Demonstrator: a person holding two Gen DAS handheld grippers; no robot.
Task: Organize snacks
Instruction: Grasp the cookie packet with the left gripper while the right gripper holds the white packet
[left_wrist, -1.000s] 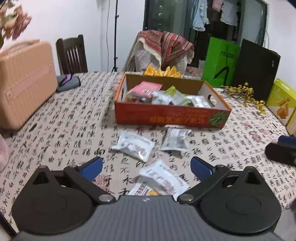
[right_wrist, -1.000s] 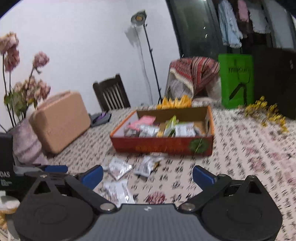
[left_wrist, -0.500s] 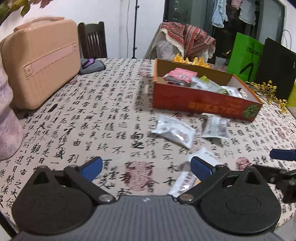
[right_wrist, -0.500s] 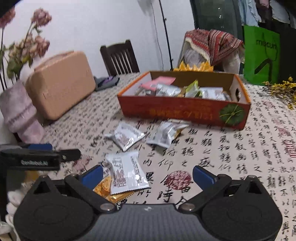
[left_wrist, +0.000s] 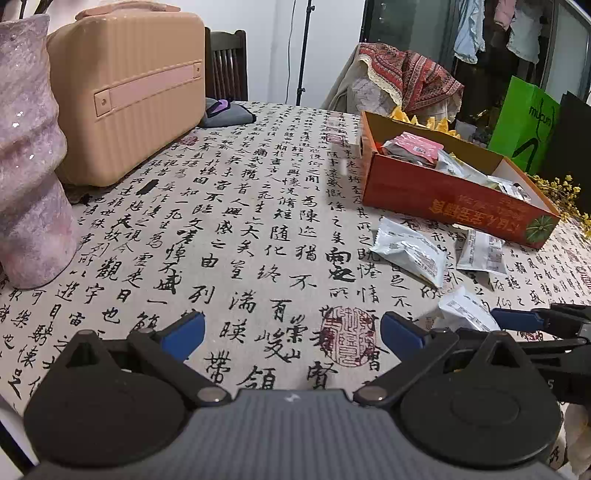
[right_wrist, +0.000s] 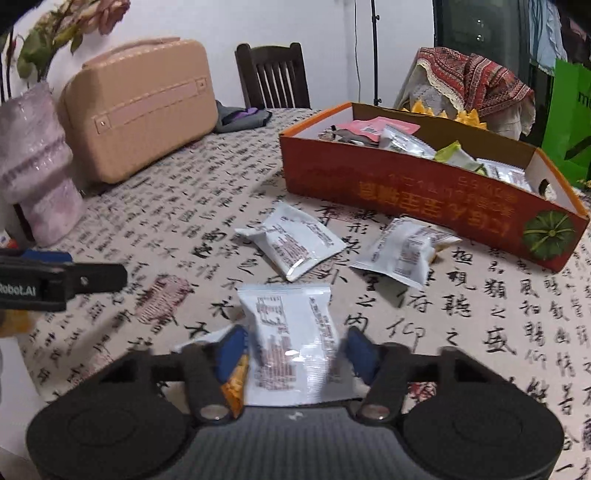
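An orange cardboard box (right_wrist: 424, 192) holds several snack packets and stands on the calligraphy tablecloth; it also shows in the left wrist view (left_wrist: 454, 199). Two white packets (right_wrist: 295, 240) (right_wrist: 402, 251) lie in front of it. My right gripper (right_wrist: 295, 350) has its jaws closing around a third white packet (right_wrist: 291, 332), which lies over an orange packet (right_wrist: 234, 384); the pads look close to its edges. My left gripper (left_wrist: 291, 332) is open and empty above bare cloth, left of the packets (left_wrist: 410, 251).
A peach hard case (left_wrist: 125, 88) and a pink vase (left_wrist: 29, 155) stand at the left. A dark pouch (left_wrist: 225, 112) and a chair (left_wrist: 225, 62) are at the back. A green bag (left_wrist: 524, 122) stands behind the box.
My right gripper moved down and forward over the nearest white packet and its jaws narrowed around it. My left gripper swung left, away from the packets.
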